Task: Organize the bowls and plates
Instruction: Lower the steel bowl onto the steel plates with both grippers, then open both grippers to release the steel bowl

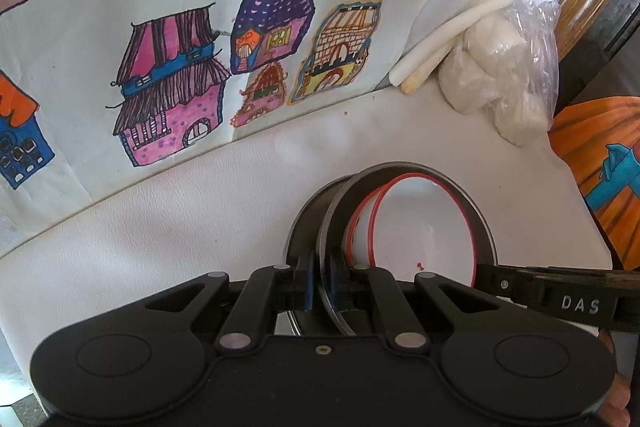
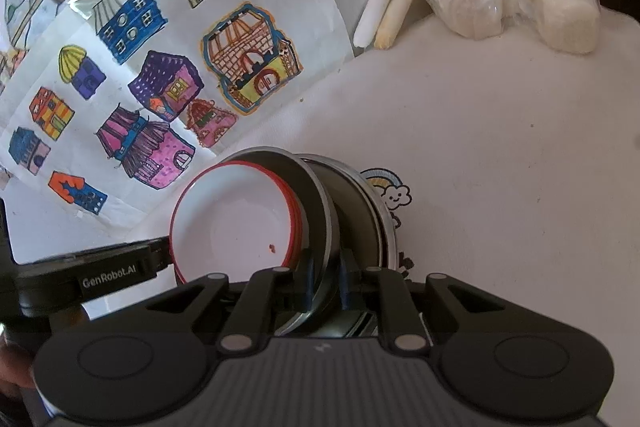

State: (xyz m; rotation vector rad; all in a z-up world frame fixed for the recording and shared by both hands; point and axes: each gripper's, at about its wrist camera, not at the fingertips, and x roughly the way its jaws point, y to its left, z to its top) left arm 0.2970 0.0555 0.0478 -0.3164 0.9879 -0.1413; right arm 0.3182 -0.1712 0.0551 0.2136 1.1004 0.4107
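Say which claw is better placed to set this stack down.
Probably right: both claws grip the steel dish rim, but bare tablecloth lies ahead of the right claw, drawings ahead of the left claw.

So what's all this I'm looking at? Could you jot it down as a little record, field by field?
Setting: white table with a sheet of coloured house drawings
Dishes: red-rimmed white plates nested in a metal bowl, with a second metal bowl alongside
Left hand-held gripper: shut on the rim of the metal bowl holding the plates
Right hand-held gripper: shut on the same bowl's rim
Nearby: clear bag of white lumps, two pale sticks, orange pumpkin picture
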